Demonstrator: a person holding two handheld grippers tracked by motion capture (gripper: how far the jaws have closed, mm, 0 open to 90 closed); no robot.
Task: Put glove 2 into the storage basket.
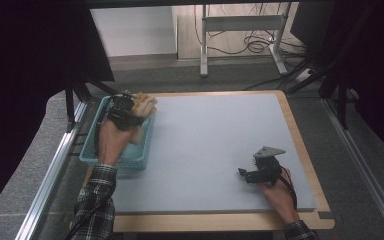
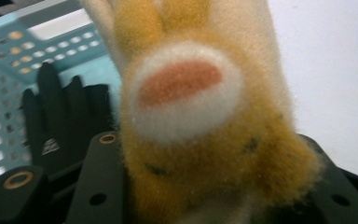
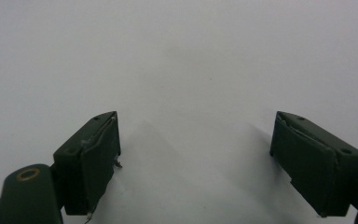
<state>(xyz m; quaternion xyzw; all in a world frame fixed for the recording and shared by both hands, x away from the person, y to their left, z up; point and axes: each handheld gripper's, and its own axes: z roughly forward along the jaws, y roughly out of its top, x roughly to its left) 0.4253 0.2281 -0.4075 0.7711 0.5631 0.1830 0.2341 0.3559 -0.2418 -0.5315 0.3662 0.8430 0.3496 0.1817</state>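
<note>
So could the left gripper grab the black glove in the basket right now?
Probably not yet. The left gripper is already shut on a plush toy, so its jaws are full. The glove lies in the basket beside the toy with nothing on top, so it should be easy to reach once the toy is put down.

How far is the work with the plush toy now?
Done: the left hand-held gripper has gripped the plush toy. In hand: it holds the toy over the basket, where a black glove lies. Left: setting it down; where is unclear. The right hand-held gripper waits open on the mat.
</note>
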